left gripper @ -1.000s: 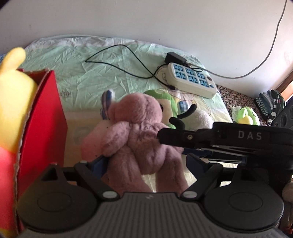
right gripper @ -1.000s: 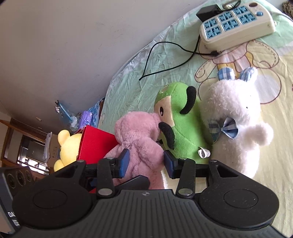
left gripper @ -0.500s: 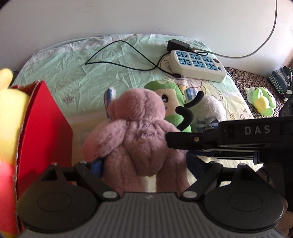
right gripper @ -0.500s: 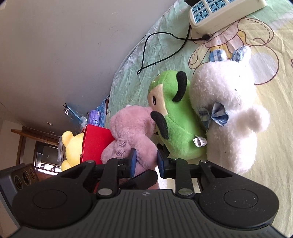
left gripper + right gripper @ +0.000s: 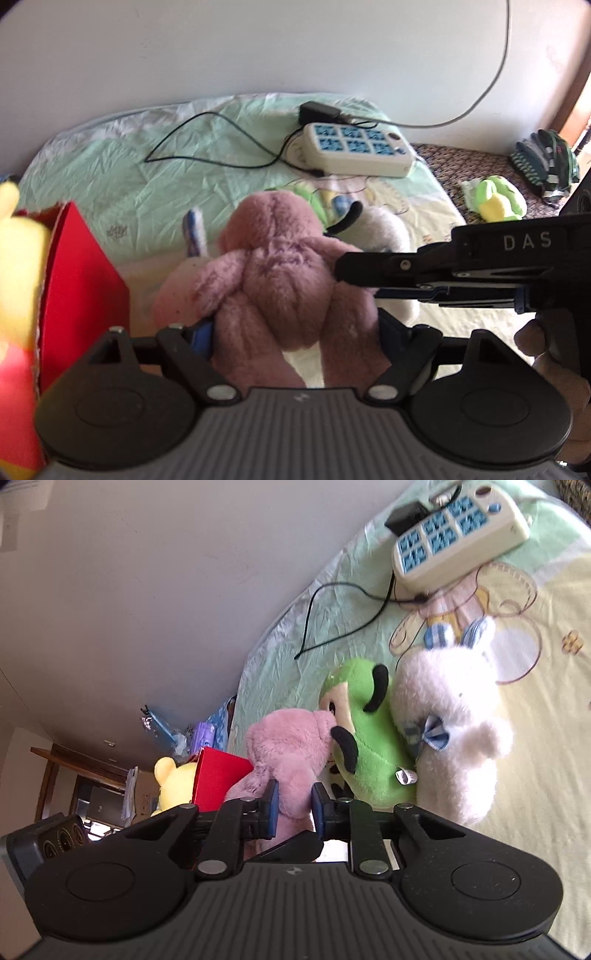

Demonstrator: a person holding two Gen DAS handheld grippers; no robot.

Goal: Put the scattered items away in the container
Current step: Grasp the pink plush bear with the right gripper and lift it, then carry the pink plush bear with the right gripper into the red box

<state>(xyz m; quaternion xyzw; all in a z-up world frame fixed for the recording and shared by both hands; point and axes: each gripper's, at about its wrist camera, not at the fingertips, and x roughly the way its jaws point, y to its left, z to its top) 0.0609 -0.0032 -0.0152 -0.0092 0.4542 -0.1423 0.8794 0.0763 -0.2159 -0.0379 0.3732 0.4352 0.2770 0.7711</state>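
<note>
Left wrist view: "DAS" reads on the right tongs [image 5: 343, 267], clenched on the pink plush bear [image 5: 273, 280], reaching in level from the right. Left tongs [image 5: 295, 334] straddle the bear's lower body, jaws closing, pads touching its fur. Bear sits upright on the bed [image 5: 110, 177] just beside the red box [image 5: 79, 291]. Green plush [image 5: 365, 738] and white bunny [image 5: 450, 731] lean together beyond.

power strip [image 5: 352, 153], black cable [image 5: 207, 142], gloves [image 5: 545, 162]
</note>
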